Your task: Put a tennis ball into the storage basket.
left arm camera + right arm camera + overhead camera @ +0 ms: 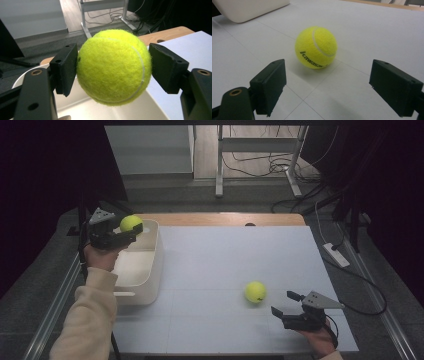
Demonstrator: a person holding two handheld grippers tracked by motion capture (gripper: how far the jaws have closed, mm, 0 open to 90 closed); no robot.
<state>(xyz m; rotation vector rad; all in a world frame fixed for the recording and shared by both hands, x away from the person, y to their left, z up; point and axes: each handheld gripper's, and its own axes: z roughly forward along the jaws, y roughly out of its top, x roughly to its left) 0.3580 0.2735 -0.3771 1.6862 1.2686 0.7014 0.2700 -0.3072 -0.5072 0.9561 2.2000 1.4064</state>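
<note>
- holding a yellow tennis ball [131, 223] between its two black jaws, the left gripper [125, 233] hangs above the far end of a white bin [150, 270] at the left edge of the table.
- in the left gripper view the held ball [113, 67] sits pressed between both jaw pads, with the bin's pale inside [140, 110] showing below it.
- the bin stands on a white table top [220, 260]; the person's left hand [102, 255] and a cream sleeve [87, 315] come up from the bottom left of the high view.
- a second tennis ball [255, 291] lies on the table top, toward the near right, well apart from the bin.
- the right gripper [287, 304] is low over the table just to the right of this second ball, its jaws spread apart with nothing between them.
- in the right gripper view the second ball [316, 47] rests on the table ahead of the open jaws, not touching either; black lettering runs across its lower front.
- a corner of the bin [249, 8] shows at the top left of that view.
- beyond the table's far wooden edge [220, 218] are a grey floor, metal desk legs and loose cables.
</note>
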